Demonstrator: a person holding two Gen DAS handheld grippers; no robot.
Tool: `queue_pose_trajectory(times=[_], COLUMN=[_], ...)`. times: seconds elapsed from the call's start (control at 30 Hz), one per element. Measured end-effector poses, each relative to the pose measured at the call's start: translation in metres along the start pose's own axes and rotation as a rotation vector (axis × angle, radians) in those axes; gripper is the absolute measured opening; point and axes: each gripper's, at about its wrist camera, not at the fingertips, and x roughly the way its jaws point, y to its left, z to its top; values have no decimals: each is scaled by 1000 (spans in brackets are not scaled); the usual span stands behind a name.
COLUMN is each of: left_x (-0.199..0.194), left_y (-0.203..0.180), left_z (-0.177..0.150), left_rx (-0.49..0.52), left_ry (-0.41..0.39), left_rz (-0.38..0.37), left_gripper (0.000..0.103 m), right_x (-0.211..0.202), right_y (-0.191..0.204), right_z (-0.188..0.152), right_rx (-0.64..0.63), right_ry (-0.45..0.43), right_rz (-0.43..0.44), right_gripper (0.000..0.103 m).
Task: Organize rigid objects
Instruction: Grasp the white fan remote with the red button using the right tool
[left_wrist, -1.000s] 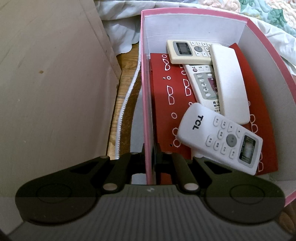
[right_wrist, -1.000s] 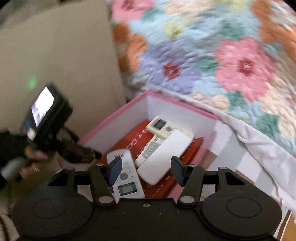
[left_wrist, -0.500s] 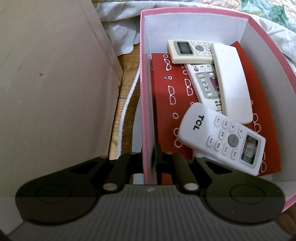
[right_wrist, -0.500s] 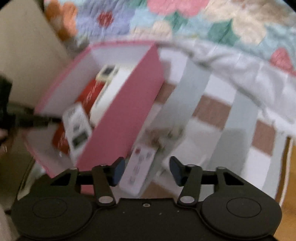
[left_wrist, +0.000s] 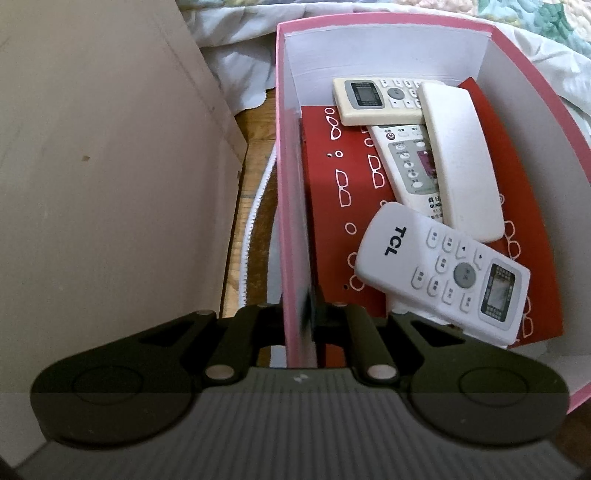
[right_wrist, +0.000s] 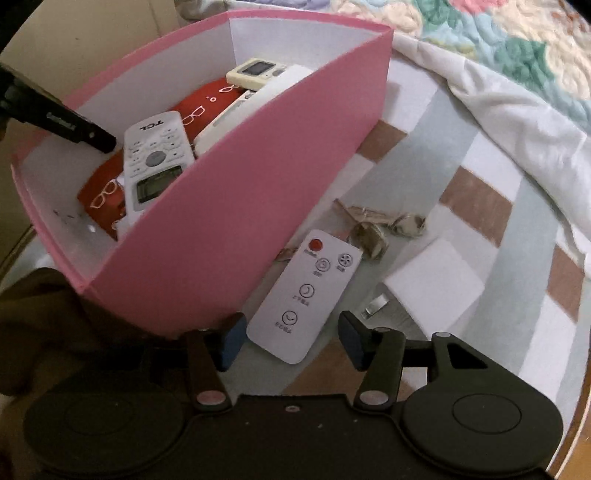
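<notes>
I can't make out the left gripper's fingertips (left_wrist: 300, 314), they're smeared against the pink box (left_wrist: 291, 206) wall. The middle remote (left_wrist: 410, 166) is half buried under the blank white one (left_wrist: 461, 162).

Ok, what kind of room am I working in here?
Most likely a bedroom: a floral quilt and white sheet hang over a table with a checked cloth, where household remotes are collected in a pink box.
</notes>
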Motion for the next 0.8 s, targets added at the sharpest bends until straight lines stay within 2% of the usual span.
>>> queue_pose_trajectory(times=[0.03,0.13,0.27,0.37,0.47,0.5,0.53,0.6,0.8], left_x=[0,1,-1,-1,-2,-1,-2,-2,-2], left_y=[0,0,-1,-2,-5,-6,-5,-6,-10], left_z=[0,1,0,0,1,1,1,1,1], left_rx=[3,11,17,20,16,12,9,12,5], left_ry=[0,3,4,2,5,6,7,7,5], left_rz=[5,17,15,23,27,27,28,31,51], left_gripper=[8,9,9,9,9,9,9,9,10], right_x=[-1,-7,-9,-6,2,5,5,3,-9], right_y=[-1,-9,-18,-20,-18,-17,-16,-18,-32], right_z=[0,-2,-3,0,6,6,7,9,17], right_rx=[2,52,67,115,116,113,113,130,200], right_ry=[10,85,113,86,20,2,-1,12,-4], right_rz=[-7,-4,15,7,-30,-43,-56,-65,-11], right_gripper=[51,49,48,54,56,54,45,44,44])
